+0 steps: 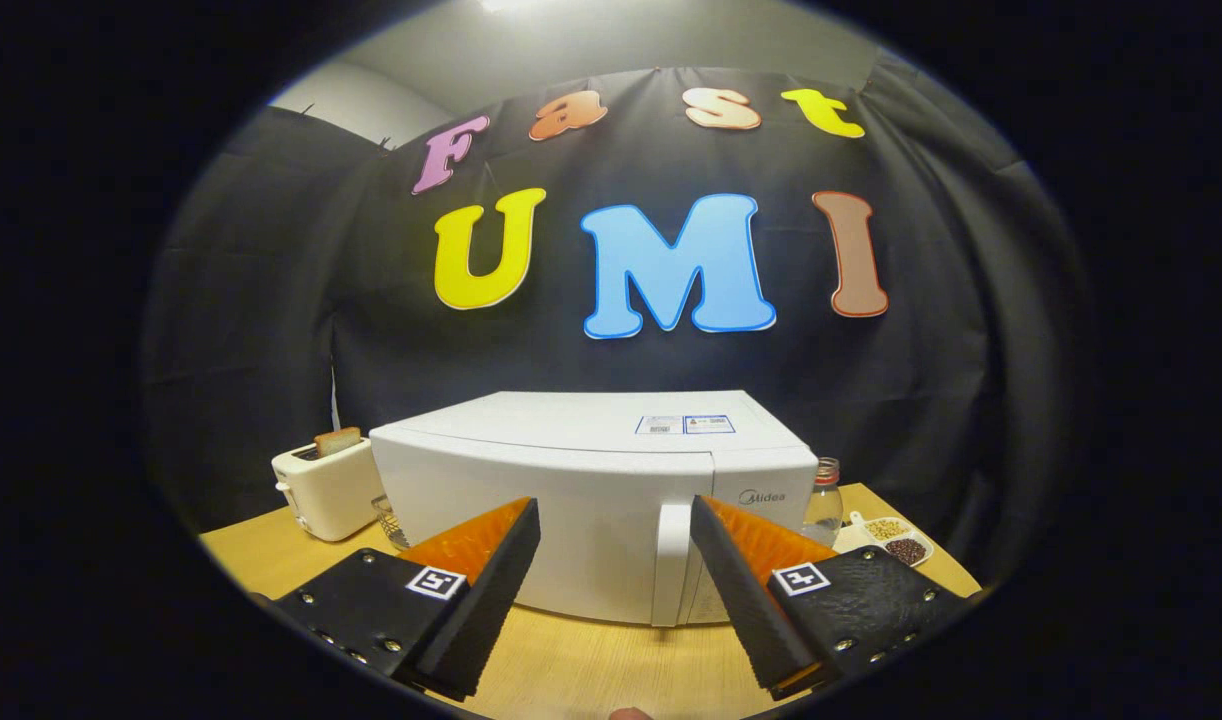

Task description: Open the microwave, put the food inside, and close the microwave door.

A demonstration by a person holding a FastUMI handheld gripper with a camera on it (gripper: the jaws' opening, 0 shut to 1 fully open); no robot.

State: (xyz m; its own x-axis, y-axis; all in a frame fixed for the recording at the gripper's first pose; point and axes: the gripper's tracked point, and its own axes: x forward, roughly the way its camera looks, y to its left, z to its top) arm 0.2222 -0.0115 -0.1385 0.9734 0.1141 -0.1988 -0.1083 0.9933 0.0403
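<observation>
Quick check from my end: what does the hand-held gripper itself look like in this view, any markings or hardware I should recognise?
The hand-held gripper has two wedge-shaped fingers that taper toward the microwave, with ribbed inner faces. Each sits on a flat textured plate fixed with small metal screws. Each plate carries a square black-and-white marker tag. No cables visible.

Microwave (571, 500): brand mark "Midea" on the front, upper right. Two stickers (685, 425) on its top, print too small to read. Gripper (613, 505): fingers apart, holding nothing; each carries a square coded marker (438, 582).
</observation>
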